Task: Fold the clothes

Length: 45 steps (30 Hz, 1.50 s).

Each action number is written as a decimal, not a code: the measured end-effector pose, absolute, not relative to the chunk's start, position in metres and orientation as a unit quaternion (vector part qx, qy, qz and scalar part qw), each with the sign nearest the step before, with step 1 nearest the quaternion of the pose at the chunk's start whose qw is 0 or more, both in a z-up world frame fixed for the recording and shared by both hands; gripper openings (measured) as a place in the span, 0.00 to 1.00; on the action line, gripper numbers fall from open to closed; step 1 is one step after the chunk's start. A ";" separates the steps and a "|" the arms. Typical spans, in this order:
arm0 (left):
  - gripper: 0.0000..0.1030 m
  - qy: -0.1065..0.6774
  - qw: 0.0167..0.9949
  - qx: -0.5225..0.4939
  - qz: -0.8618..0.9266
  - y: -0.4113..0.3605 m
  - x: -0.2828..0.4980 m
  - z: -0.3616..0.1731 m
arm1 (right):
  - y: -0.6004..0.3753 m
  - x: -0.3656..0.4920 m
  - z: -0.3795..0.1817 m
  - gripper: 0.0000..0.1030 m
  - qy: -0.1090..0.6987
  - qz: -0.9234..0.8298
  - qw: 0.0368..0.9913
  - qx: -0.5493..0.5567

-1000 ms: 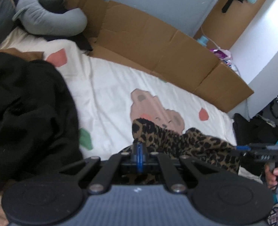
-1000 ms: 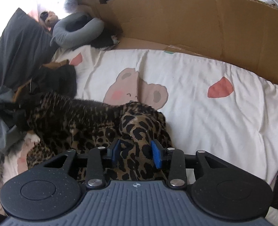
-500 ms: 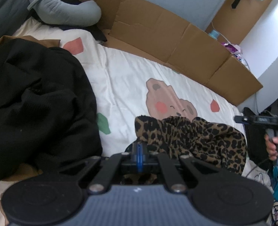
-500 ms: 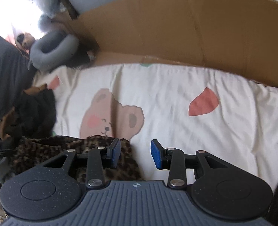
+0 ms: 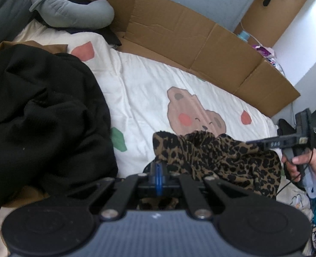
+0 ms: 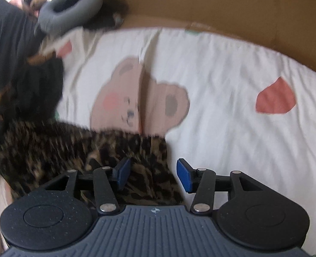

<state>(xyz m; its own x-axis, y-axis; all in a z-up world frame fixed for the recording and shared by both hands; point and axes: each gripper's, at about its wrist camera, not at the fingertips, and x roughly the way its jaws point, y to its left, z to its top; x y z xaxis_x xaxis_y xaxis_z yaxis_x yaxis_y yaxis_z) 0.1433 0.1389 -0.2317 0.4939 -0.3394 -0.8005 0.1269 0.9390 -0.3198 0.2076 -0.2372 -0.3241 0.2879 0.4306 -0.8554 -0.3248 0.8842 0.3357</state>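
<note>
Tools come first, nearest to us. Our left tool (image 5: 158, 176) has its blue pads pressed together, and we see an edge of the leopard-print garment (image 5: 217, 156) pinched between them. Our right tool (image 6: 153, 174) has its pads (image 6: 184, 175) spread apart with nothing between them; it hangs over the right end of the same garment (image 6: 76, 147), which is blurred in this view. In the left wrist view we also see this right tool from the side (image 5: 286, 142), gripped by a hand (image 5: 303, 165) at the right edge.

The garment lies bunched on the white bed sheet (image 5: 145, 90), at its near edge, and it covers the lower part of a printed bear (image 5: 190, 113). To the left of it is a heap of black clothes (image 5: 40, 115). Farther away, brown cardboard (image 5: 200, 42) stands along the far side of the bed. A grey curved pillow (image 5: 72, 12) rests at the far left corner.
</note>
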 end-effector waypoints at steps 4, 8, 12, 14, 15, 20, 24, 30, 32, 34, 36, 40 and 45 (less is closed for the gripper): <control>0.00 0.487 0.856 -0.111 -0.134 0.139 0.145 -0.233 | -0.232 0.201 -0.336 0.59 0.559 0.237 0.794 0.034; 0.00 0.488 0.856 -0.109 -0.134 0.139 0.146 -0.235 | -0.228 0.201 -0.343 0.59 0.564 0.242 0.789 0.028; 0.00 0.488 0.856 -0.108 -0.133 0.139 0.148 -0.236 | -0.225 0.200 -0.350 0.63 0.568 0.247 0.785 0.022; 0.00 0.488 0.856 -0.106 -0.134 0.138 0.149 -0.237 | -0.223 0.200 -0.354 0.63 0.571 0.250 0.782 0.019; 0.00 0.488 0.856 -0.106 -0.134 0.138 0.149 -0.237 | -0.224 0.200 -0.354 0.62 0.571 0.254 0.781 0.020; 0.00 0.485 0.858 -0.103 -0.137 0.137 0.154 -0.236 | -0.233 0.202 -0.351 0.06 0.576 0.249 0.779 0.012; 0.00 0.474 0.863 -0.104 -0.140 0.137 0.160 -0.231 | -0.245 0.195 -0.333 0.05 0.557 0.250 0.792 0.014; 0.00 0.456 0.872 -0.104 -0.146 0.133 0.168 -0.223 | -0.267 0.180 -0.289 0.03 0.506 0.230 0.831 0.010; 0.00 0.449 0.875 -0.106 -0.149 0.132 0.172 -0.218 | -0.276 0.178 -0.276 0.03 0.493 0.223 0.841 0.014; 0.00 0.444 0.877 -0.105 -0.154 0.130 0.177 -0.215 | -0.283 0.178 -0.269 0.03 0.489 0.219 0.844 0.019; 0.00 0.439 0.879 -0.100 -0.158 0.128 0.182 -0.211 | -0.289 0.180 -0.266 0.03 0.493 0.219 0.841 0.025; 0.00 0.446 0.877 -0.087 -0.155 0.126 0.190 -0.213 | -0.284 0.176 -0.278 0.04 0.523 0.230 0.819 0.046; 0.00 0.466 0.867 -0.085 -0.154 0.125 0.190 -0.225 | -0.254 0.167 -0.307 0.15 0.563 0.233 0.793 0.003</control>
